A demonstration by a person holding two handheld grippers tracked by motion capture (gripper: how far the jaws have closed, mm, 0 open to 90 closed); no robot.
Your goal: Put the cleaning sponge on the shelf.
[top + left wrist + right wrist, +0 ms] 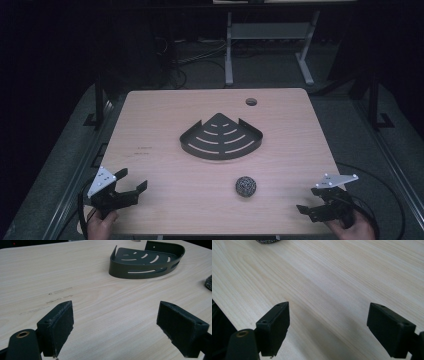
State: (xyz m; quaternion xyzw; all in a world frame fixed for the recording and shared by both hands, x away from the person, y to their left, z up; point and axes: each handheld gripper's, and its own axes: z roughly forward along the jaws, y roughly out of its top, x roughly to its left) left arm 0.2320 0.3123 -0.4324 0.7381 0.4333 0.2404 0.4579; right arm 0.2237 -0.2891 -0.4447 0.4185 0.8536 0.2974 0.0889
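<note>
A: Starting from the left — the left gripper (131, 180) sits at the near-left corner of the worktop (150, 125), jaws spread wide with nothing between them. What lies ahead of it?

B: In the left gripper view, the dark slotted corner caddy (146, 263) stands well ahead and to the right, past bare wood; the steel scouring ball (208, 283) only pokes in at the right edge.

A: And the middle of the worktop?

B: The caddy (221, 138) rests flat in the centre, curved front towards the person. The scouring ball (246, 186) lies just in front of it, a little to the right, apart from it. Being round, it has no long axis to line up with.

A: Then the right side.

B: The right gripper (311, 199) waits at the near-right corner, jaws also standing apart and empty. The ball lies to its left and slightly ahead — I judge it nearer this gripper than the left one, so the right hand has the shorter reach.
</note>
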